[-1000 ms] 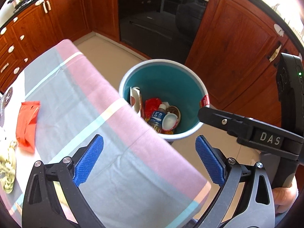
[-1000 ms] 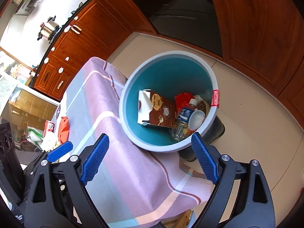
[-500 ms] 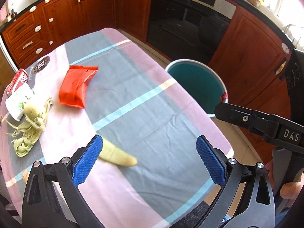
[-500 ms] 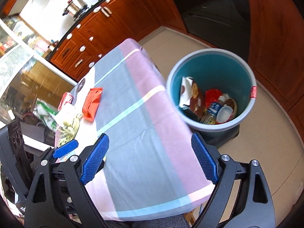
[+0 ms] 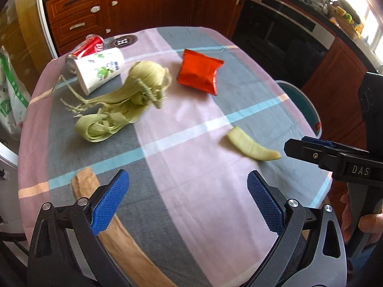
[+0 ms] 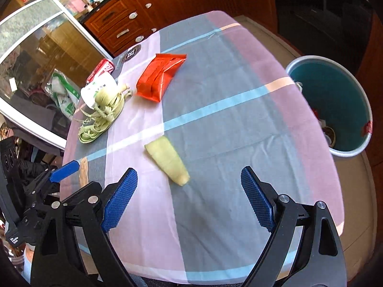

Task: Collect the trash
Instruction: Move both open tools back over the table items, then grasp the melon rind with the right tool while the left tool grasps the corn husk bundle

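Both grippers hang over the table (image 5: 191, 124) with nothing in them. The left gripper (image 5: 188, 202) has its fingers wide apart, and so does the right gripper (image 6: 189, 197). A pale green peel (image 6: 167, 160) lies just ahead. The red packet (image 5: 199, 74), the husks (image 5: 115, 110), a white cup (image 5: 99, 68) and what looks like a red can (image 5: 87, 47) lie farther back. The teal bin (image 6: 335, 105) stands beside the table.

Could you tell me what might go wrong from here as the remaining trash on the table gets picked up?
The pale green peel lies flat on the loose tablecloth, so the right gripper, open and empty above it, may pinch fabric and drag other items. The stringy green husks touch the white cup; lifting them could roll the cup or the red can off the edge. The bin sits below the table edge, so a release short of it would drop trash on the floor.
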Demonstrator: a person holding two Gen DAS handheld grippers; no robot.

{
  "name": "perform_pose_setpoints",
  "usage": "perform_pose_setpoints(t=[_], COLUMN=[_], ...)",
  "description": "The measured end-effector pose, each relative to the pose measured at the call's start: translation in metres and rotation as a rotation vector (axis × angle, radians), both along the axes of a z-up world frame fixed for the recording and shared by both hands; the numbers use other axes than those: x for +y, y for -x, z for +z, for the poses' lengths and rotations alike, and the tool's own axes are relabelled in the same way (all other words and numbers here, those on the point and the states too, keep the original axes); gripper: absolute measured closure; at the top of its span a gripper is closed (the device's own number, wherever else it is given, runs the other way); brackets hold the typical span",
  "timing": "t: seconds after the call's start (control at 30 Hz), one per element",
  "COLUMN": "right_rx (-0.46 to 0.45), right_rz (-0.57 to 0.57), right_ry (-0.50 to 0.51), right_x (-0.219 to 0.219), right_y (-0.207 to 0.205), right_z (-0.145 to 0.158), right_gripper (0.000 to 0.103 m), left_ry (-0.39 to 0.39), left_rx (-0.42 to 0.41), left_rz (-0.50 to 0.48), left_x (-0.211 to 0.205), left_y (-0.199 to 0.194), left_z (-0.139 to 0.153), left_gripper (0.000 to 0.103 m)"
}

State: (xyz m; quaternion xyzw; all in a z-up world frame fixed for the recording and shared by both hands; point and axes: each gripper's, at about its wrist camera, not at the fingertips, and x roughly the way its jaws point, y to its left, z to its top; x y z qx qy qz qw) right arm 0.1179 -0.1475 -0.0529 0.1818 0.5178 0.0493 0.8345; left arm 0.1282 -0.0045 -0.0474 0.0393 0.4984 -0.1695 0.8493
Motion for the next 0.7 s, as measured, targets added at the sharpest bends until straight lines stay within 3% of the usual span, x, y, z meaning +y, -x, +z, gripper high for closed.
perform_pose_setpoints(t=[0.2,0.4,0.7], right_rx=[0.023,0.026,-0.016], right_rz=[0.103,0.127,0.207], right_ry=[0.093,0.172,0.328], right_x=[0.043,0.059,0.078], right_y=[-0.023,-0.041,-0.05], right_z=[-0.018,-0.027,-0.033], right_gripper=[0.019,0.019,0.036], left_ry=[0.029,0.058,0.091], left_rx=[0.021,0.033,0.054], left_rz=[0.061,0.09,0.113], left_x=[0.041,0.059,0.072], left_y=[-0.01,-0.02,-0.029], left_z=[-0.008,-0.012,-0.018], left_gripper=[0.004,0.004,0.004])
